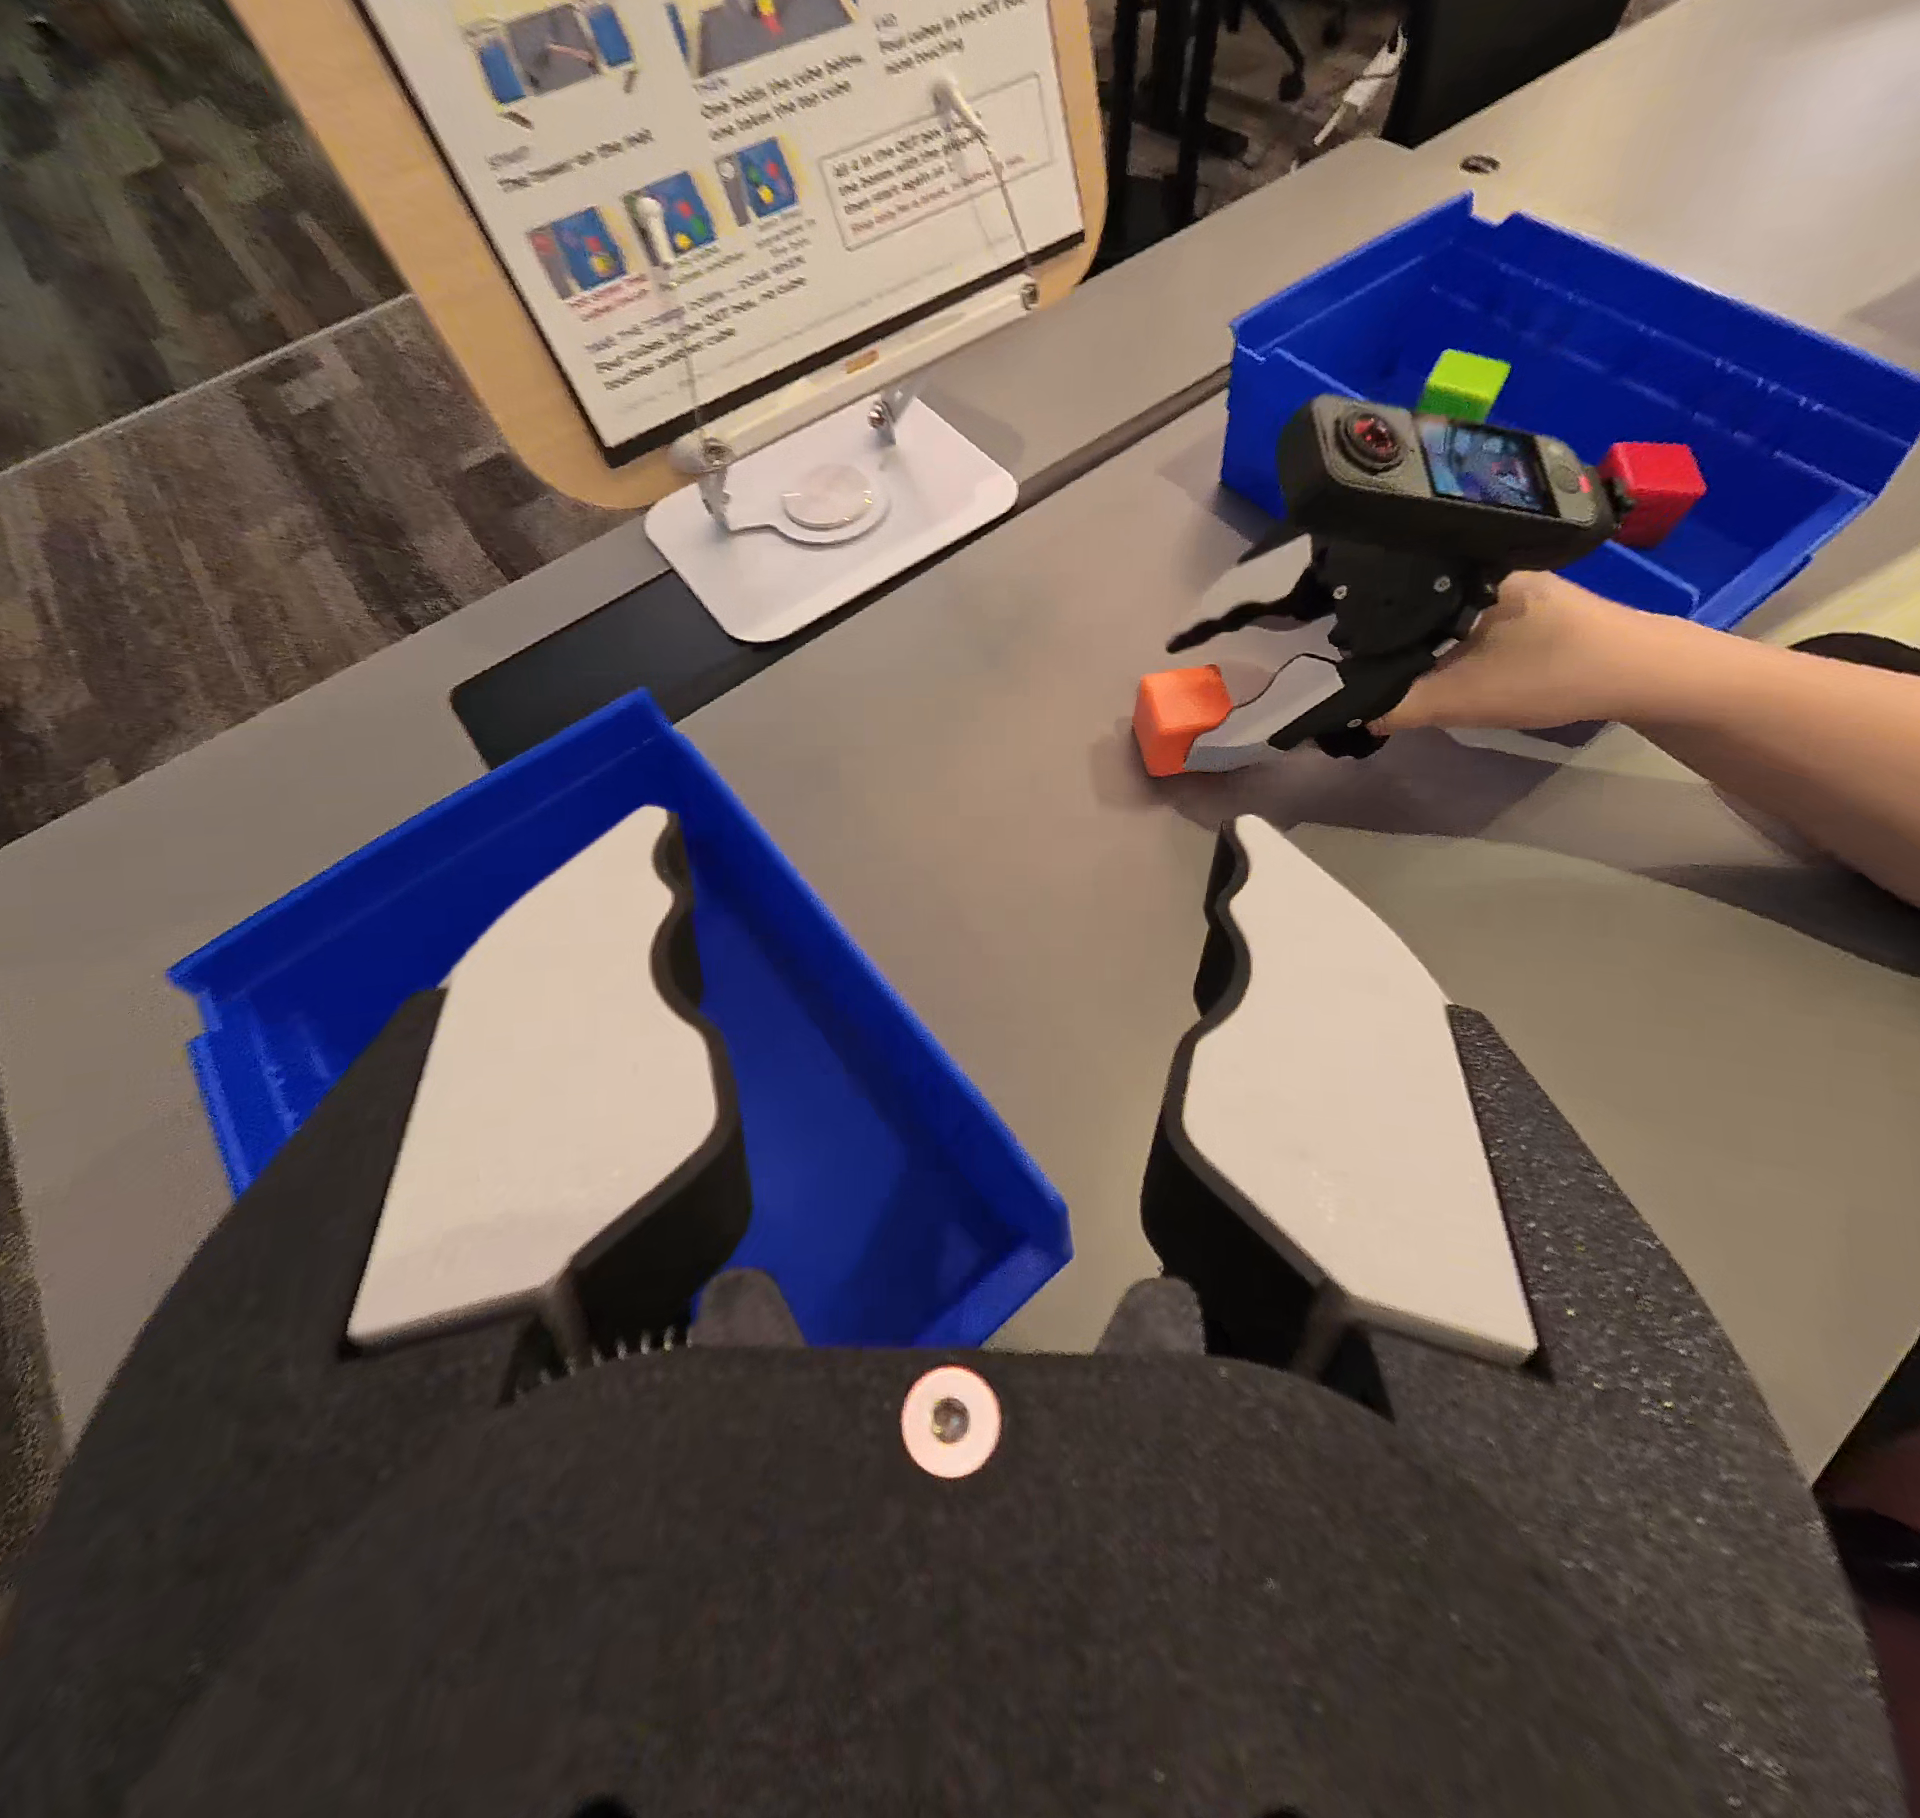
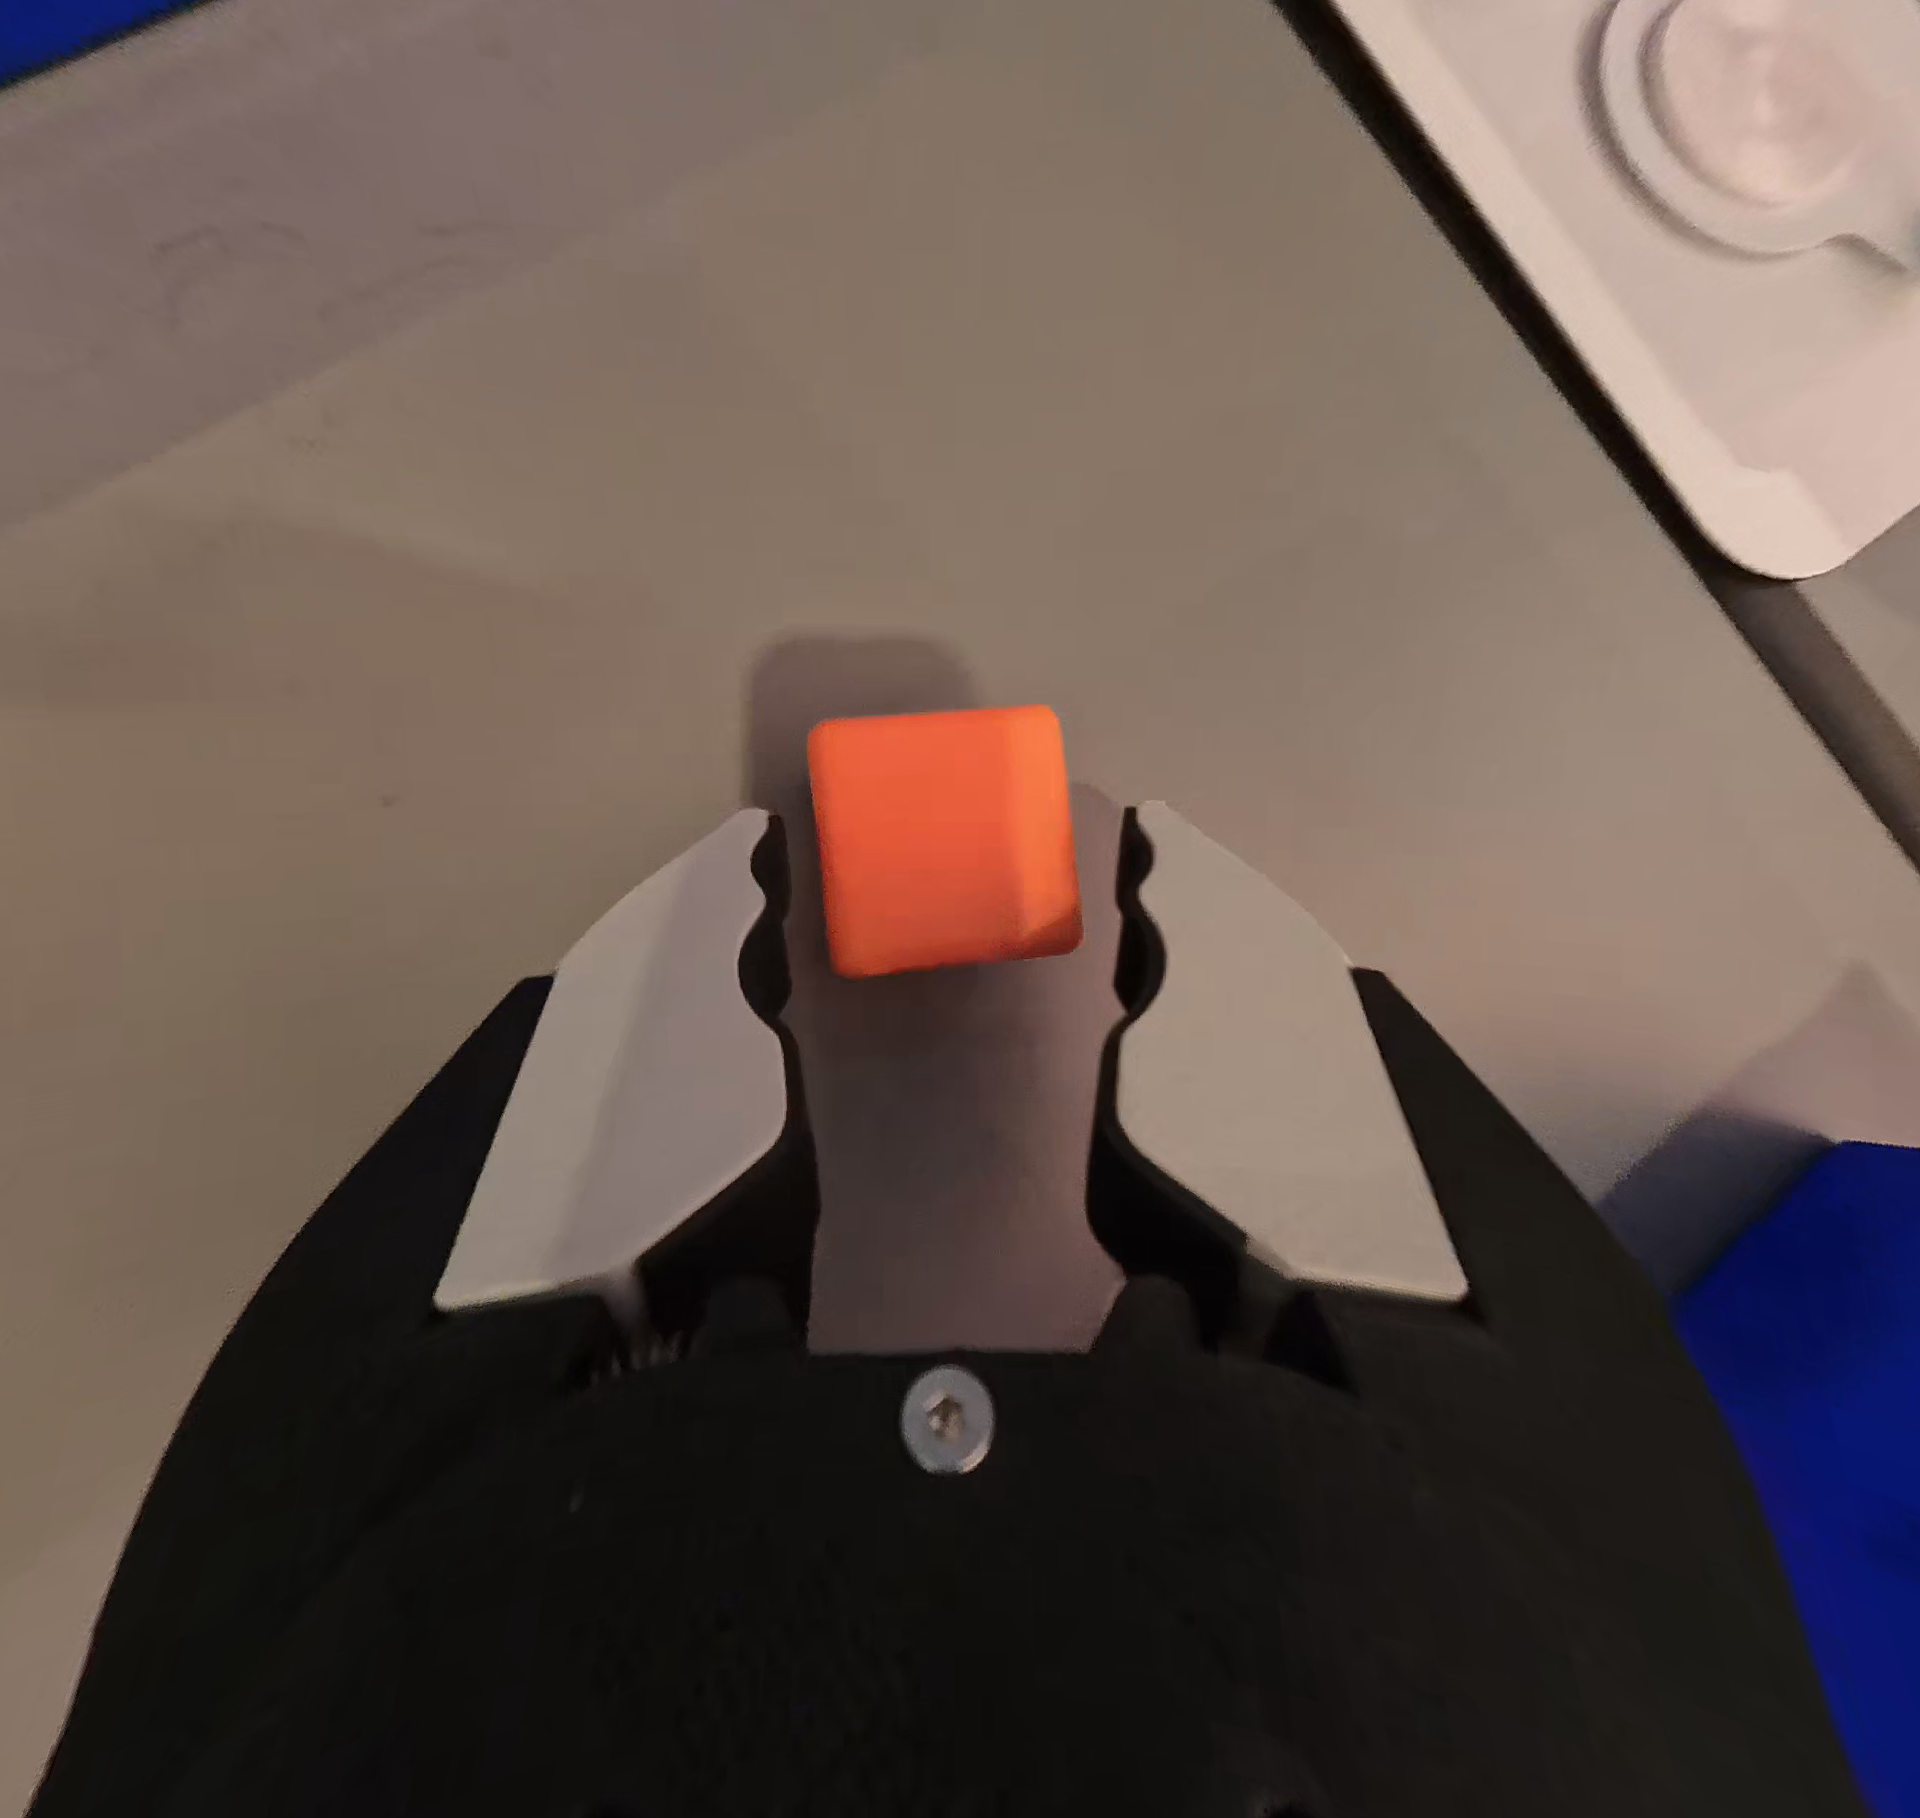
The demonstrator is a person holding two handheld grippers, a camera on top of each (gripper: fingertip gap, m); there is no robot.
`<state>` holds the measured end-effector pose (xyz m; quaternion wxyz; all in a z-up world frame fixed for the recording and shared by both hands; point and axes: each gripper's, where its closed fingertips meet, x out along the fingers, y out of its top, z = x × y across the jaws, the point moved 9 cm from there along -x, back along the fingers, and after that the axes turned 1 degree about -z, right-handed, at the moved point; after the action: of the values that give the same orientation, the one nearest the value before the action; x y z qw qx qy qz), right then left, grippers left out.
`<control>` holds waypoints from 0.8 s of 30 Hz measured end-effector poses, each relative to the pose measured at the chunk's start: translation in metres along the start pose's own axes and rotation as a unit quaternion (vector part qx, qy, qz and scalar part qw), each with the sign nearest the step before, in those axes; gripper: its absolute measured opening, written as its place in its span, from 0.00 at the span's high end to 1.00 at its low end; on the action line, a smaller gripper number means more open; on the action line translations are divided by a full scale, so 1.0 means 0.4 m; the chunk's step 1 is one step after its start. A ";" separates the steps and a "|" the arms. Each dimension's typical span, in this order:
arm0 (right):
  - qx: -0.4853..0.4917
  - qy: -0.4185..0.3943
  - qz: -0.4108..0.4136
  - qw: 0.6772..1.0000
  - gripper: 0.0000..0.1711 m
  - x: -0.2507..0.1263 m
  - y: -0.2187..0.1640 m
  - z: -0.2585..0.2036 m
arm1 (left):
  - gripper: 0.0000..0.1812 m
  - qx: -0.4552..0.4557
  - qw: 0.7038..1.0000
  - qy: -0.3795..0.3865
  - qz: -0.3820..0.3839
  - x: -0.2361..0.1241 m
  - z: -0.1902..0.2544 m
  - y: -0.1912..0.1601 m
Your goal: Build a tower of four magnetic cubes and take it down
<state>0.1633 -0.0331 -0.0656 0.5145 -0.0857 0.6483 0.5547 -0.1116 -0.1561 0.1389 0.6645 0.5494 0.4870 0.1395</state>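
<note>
orange cube (image 2: pixel 940 838) framed by the right gripper (image 2: pixel 948 823)

the cube is seen resting on the grey table (image 2: pixel 416 418), untouched between the parted fingertips.

The orange cube (image 2: pixel 940 838) sits on a grey mat (image 2: pixel 520 418). A green cube (image 1: pixel 1465 384) and a red cube (image 1: pixel 1654 490) lie in a blue bin (image 1: pixel 1714 334). The gripper fingers (image 1: pixel 561 1093) are black with pale grey faces.

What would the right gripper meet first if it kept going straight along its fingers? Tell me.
The orange cube. It sits on the grey table between the tips of the open right gripper, with a gap on each side. Beyond it the line looks bare, though depth is hard to judge.
</note>
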 end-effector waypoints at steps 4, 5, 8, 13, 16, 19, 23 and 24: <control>0.000 0.023 -0.008 1.000 0.70 0.017 -0.011 0.001 | 0.50 -0.014 0.999 0.018 0.025 -0.052 -0.026 -0.009; -0.003 0.025 -0.012 1.000 0.70 0.015 -0.010 0.001 | 0.50 -0.017 0.999 0.020 0.031 -0.059 -0.030 -0.010; -0.013 0.022 0.005 1.000 0.71 -0.037 0.015 0.000 | 0.51 -0.020 0.999 0.023 0.034 -0.068 -0.036 -0.012; -0.021 0.004 0.109 0.994 0.71 -0.364 0.075 0.055 | 0.51 -0.010 0.999 0.013 0.029 -0.055 -0.028 -0.009; 0.005 -0.012 0.095 0.995 0.71 -0.512 -0.031 0.142 | 0.51 -0.006 1.000 0.003 0.022 -0.037 -0.020 -0.006; 0.065 -0.008 0.040 0.997 0.71 -0.536 -0.168 0.240 | 0.51 0.005 1.000 -0.007 0.009 -0.017 -0.009 -0.005; 0.051 0.037 -0.055 0.997 0.71 -0.438 -0.286 0.294 | 0.51 0.009 1.000 -0.010 0.003 -0.001 0.000 -0.002; 0.049 0.053 -0.068 0.995 0.70 -0.409 -0.299 0.299 | 0.52 0.010 1.000 -0.011 0.002 0.001 0.002 -0.002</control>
<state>0.3876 -0.0561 0.0008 0.5197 -0.1331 0.6938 0.4804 -0.1112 -0.1566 0.1379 0.6644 0.5581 0.4798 0.1297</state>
